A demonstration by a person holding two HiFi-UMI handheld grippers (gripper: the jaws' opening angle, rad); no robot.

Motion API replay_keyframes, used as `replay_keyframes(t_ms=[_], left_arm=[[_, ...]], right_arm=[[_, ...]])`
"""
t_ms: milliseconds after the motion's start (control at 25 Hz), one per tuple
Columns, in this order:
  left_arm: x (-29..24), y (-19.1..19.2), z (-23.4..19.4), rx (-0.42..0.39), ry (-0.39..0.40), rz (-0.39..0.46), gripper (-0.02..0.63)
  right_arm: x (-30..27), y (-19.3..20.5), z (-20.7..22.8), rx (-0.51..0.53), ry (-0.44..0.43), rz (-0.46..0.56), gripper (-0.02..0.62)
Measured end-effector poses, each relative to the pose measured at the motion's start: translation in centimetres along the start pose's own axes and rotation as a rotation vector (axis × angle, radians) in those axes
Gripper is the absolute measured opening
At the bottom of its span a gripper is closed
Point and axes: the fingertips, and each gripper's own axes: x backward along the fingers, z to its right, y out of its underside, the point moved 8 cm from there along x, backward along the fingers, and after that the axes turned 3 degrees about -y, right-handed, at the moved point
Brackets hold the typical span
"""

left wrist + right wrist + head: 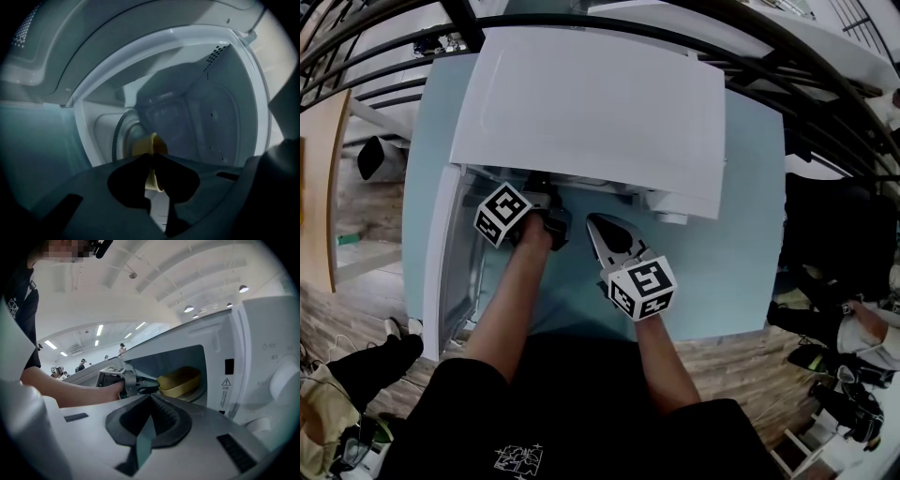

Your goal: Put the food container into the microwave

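Note:
The yellow food container [180,380] sits low inside the white microwave [591,103], over the glass turntable [199,394]. My left gripper [151,158] reaches into the cavity and is shut on the container's rim [151,144]; in the right gripper view the left gripper [151,387] grips the container's near end. In the head view the container is hidden under the microwave's top. My right gripper [594,223] hovers just outside the opening, to the right of the left arm. Its jaws [151,398] are shut with nothing between them.
The microwave door [441,272] stands swung open to the left. The control panel with a knob [286,380] is right of the opening. The microwave rests on a pale blue table [750,234]. People stand and sit around the table's edges.

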Motion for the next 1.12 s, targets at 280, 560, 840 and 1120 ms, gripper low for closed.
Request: replay_keyframes(t_ms=[280,560,840,1120], left_arm=[[-0.1,0.1,-0.1,-0.012,0.015,0.003,0.034],[0.0,0.3,0.4,-0.027,0.033,-0.005,0.081],[1.3,0.6,0.6,-0.056,0.020,0.000,0.097],[3.2,0.3,2.7,-0.092,0.018,0.009,0.091]], right_arm=[[0.4,0.3,-0.1,0.000,0.002,-0.001,0.006],[1.1,0.0,0.0,0.001,-0.001,0.000,0.006],[2.1,-0.3,0.1,0.004,-0.018,0.012,0.006],[3.2,-2.8,-0.4,0.007,-0.058,0.030,0.006]])
